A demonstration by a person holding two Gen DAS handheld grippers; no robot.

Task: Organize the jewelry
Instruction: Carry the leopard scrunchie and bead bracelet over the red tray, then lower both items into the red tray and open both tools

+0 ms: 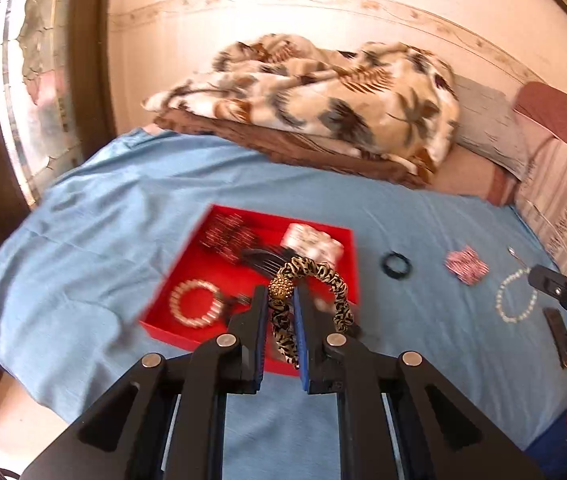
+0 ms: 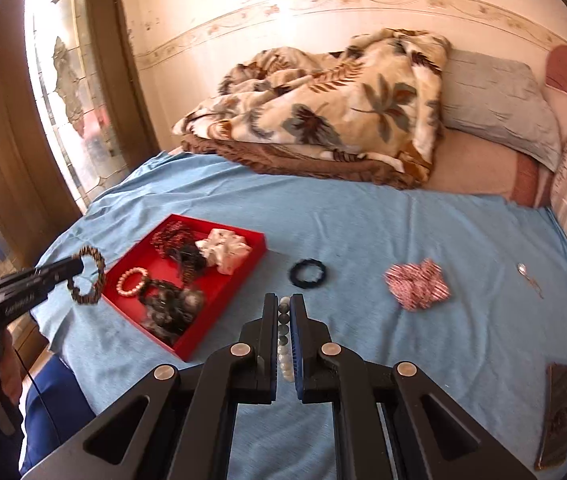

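Observation:
My left gripper (image 1: 280, 294) is shut on a leopard-print scrunchie bracelet with a gold bead (image 1: 315, 280) and holds it above the near part of the red tray (image 1: 187, 264). It also shows in the right wrist view (image 2: 89, 276), left of the tray (image 2: 219, 312). The tray holds a pearl bracelet (image 1: 194, 304), dark beads, a comb and a white scrunchie (image 1: 313, 240). My right gripper (image 2: 283, 304) is shut on a white and grey bead bracelet (image 2: 284, 336), which lies on the blue sheet in the left wrist view (image 1: 517, 298).
On the blue sheet (image 2: 363, 240) lie a black hair tie (image 2: 307, 273), a pink scrunchie (image 2: 417, 284), a small pin (image 2: 527, 276) and a dark flat clip (image 2: 559, 412). A patterned blanket (image 2: 323, 108) and pillows lie at the back.

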